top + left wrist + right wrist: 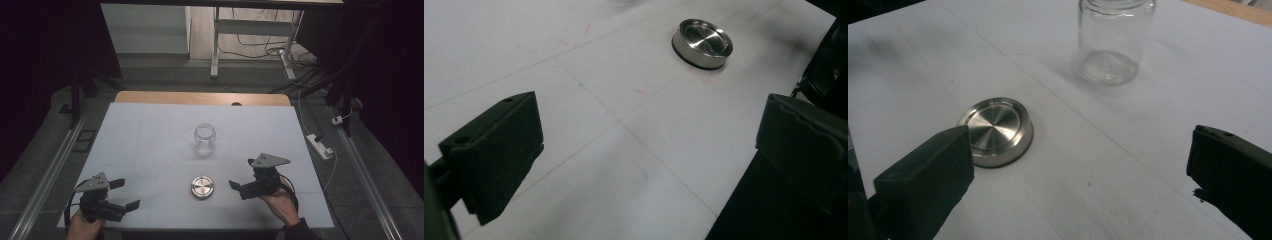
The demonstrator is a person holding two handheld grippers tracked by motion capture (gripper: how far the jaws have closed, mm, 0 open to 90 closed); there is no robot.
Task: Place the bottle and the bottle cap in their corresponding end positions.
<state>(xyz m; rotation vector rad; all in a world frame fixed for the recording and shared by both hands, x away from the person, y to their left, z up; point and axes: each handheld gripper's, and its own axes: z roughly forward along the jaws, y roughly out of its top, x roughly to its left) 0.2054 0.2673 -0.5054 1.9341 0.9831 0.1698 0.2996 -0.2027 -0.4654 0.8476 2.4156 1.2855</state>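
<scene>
High view, read left to right. At about 7 o'clock on the white table sheet (150,135), the left gripper (125,194) is held in the person's left hand (84,226); its two black jaws stand spread apart with nothing between them and point toward 3 o'clock. Near the sheet's centre, at roughly 6 o'clock from the jar, a round metal lid (202,187) lies flat, apart from both grippers. The clear glass jar (205,139) stands upright and uncapped at 12 o'clock from the lid. At about 4 o'clock on the sheet, the right gripper (241,173), held in the right hand (281,202), points toward 9 o'clock; its jaws are likewise spread and empty.

Left gripper view: the parted jaws frame bare sheet (614,150), with the lid (702,43) lying at 1 o'clock, well ahead of them.

Right gripper view: the lid (997,131) lies just beyond the left-hand jaw; contact cannot be judged. The jar (1112,42) stands farther off at 12 o'clock, its base resting on the sheet (1128,150).
</scene>
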